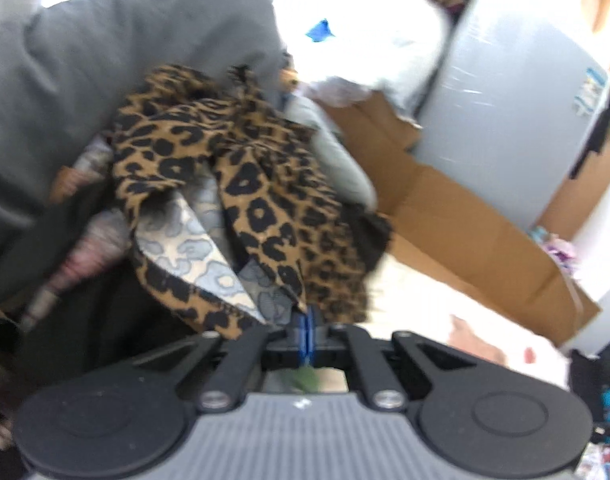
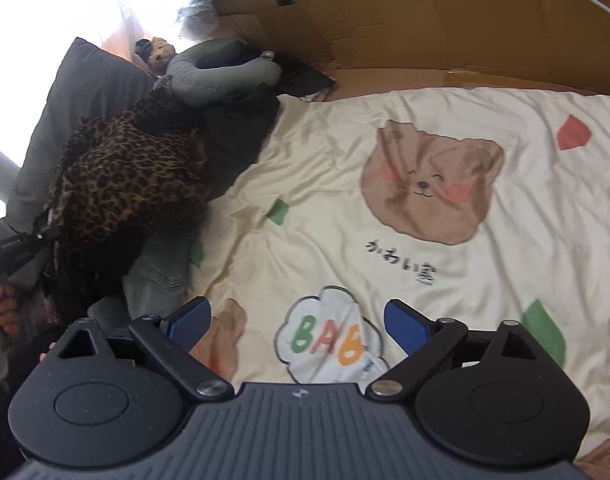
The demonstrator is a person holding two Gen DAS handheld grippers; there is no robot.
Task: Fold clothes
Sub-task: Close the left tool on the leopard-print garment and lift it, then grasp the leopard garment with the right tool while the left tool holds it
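Left claw (image 1: 307,326) pinching leopard-print garment (image 1: 241,168), "BABY" quilt (image 2: 385,160)

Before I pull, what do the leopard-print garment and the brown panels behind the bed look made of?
Leopard-print garment: looks like thin woven cloth, matte; it drapes in soft folds and its reverse is paler grey, so printed rather than knit, probably. Brown panels: corrugated cardboard by the look, dull tan with creases, torn edges and a strip of tape.
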